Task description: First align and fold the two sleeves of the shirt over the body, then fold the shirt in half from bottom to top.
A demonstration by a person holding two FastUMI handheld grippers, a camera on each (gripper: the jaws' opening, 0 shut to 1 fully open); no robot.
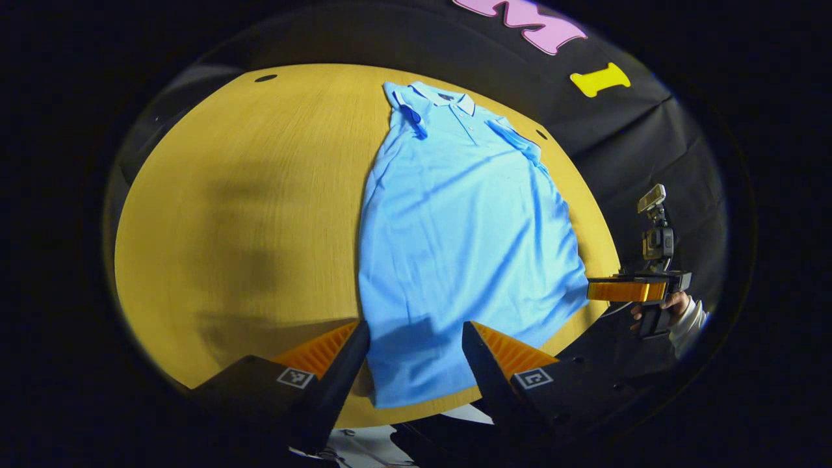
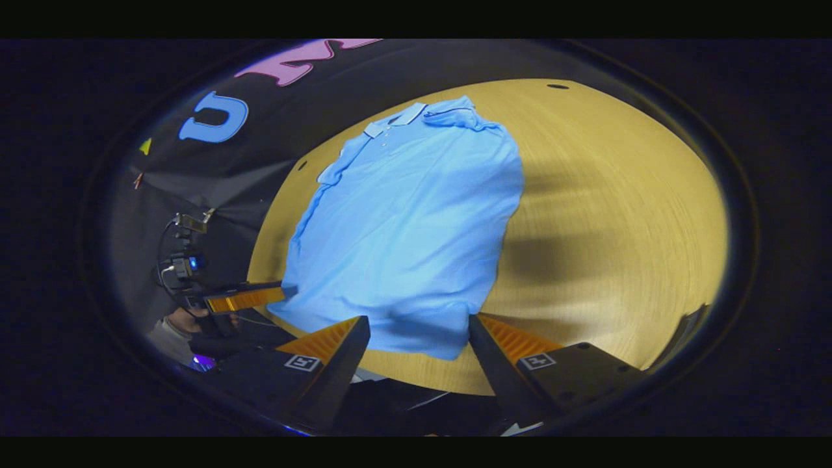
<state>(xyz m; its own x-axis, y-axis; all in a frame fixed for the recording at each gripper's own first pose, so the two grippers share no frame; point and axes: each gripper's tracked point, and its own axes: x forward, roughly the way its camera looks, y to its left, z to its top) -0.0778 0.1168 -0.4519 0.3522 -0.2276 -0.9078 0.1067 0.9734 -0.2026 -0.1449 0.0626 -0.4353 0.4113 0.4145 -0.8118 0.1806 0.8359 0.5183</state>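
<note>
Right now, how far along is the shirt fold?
Done: both sleeves lie folded over the shirt. In hand: both tools, left and right, hover open above the bottom hem on the table, gripping nothing. Left: the bottom-to-top fold; the shirt lies full length.

so the shirt (image 1: 455,247) lies flat on the desk (image 1: 260,214), collar (image 1: 448,99) toward the far edge by the booth wall, hem toward the near edge; in the left gripper view it sits right of the desk's middle, running close to the right edge; both sleeves (image 1: 409,117) are already folded in over the body up near the collar; the left gripper (image 1: 416,338) hangs over the near edge with its 2 fingers spread either side of the hem's left part; the right gripper (image 2: 419,335) is over the hem's right corner, also near edge; from the left gripper view it shows just off the right edge.
</note>
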